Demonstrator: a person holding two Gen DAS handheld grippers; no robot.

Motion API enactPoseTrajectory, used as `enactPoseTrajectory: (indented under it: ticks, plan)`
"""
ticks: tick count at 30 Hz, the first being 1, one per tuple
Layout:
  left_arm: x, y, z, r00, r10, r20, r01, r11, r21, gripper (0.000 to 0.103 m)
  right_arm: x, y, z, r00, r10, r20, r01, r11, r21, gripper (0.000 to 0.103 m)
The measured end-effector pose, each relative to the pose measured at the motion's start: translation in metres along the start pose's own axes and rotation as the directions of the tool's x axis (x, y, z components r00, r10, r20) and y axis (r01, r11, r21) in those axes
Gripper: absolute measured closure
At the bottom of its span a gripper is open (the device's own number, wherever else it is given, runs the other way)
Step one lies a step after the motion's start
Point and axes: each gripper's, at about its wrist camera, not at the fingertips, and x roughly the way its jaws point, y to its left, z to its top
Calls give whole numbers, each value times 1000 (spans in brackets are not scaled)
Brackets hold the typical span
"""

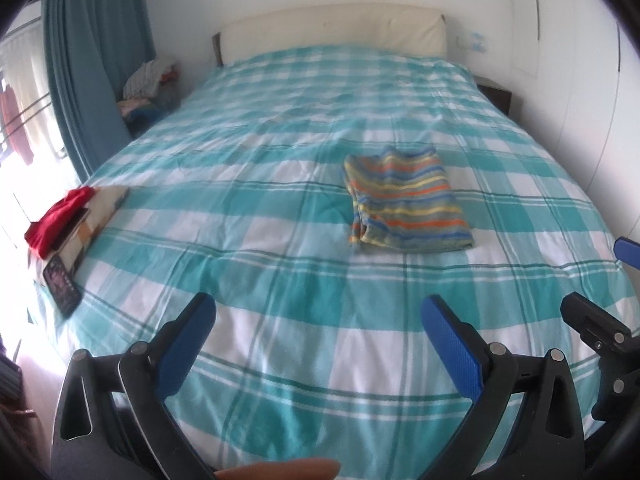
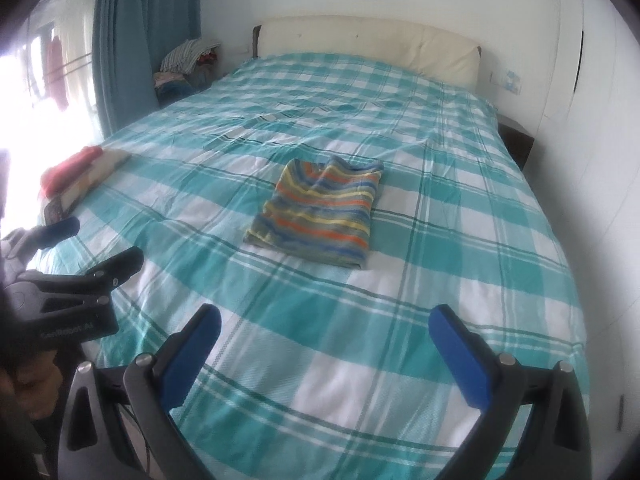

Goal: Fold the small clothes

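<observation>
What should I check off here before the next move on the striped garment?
1. Left claw open, nothing held: ok.
2. Right claw open, nothing held: ok.
3. Multicoloured striped knit garment folded into a flat rectangle: ok.
4. Garment lies apart from both claws on the teal-and-white checked bedspread: ok.
5. Red cloth at the bed's left edge, folded or not: cannot tell.

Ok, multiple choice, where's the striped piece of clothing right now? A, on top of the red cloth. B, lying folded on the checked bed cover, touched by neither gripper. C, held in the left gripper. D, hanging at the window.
B: the striped garment lies folded on the bed cover, well ahead of both open grippers.
</observation>
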Motion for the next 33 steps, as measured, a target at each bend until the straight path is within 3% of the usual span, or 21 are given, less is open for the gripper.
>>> enactPoseTrajectory:
  ticks: [16,21,33]
  plan:
    - [-20,1,2,999,11,33,-11,1000,-4,0,-14,7,9,999,-10,32,10,1000,-10,1]
    - [-23,1,5,998,37,45,-38,999,5,0,-16,12,13,999,-35,26,35,999,-28,1]
    - [-14,-11,5,1000,20,18,-20,999,29,0,-21,4,10,994,-105,18,105,995,2,1]
